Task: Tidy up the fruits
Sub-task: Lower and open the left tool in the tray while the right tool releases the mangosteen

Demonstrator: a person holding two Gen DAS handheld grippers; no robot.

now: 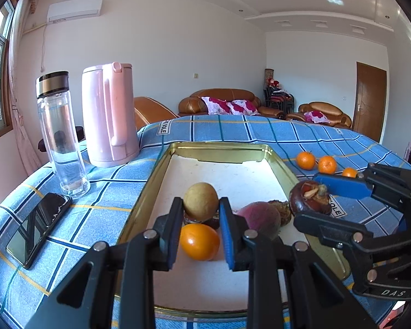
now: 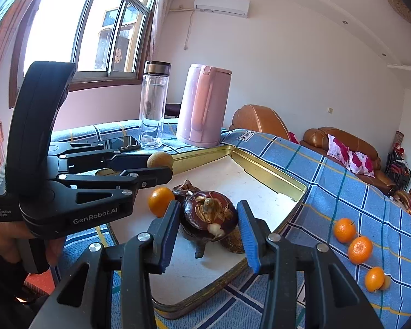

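Both claws are matte black plastic frames with triangular cut-outs and round silver screw heads at the joints. The left claw (image 1: 200, 235) carries blue ribbed pads on the inner faces of its fingers (image 1: 170, 235). The right claw (image 2: 209, 235) is built alike, its blue pads grooved. Seen from the right wrist camera, the left claw's body shows white lettering "GenRobot.AI" and a small label, seemingly "Data Acquisition System". The hand (image 2: 19, 244) below is only dimly visible.
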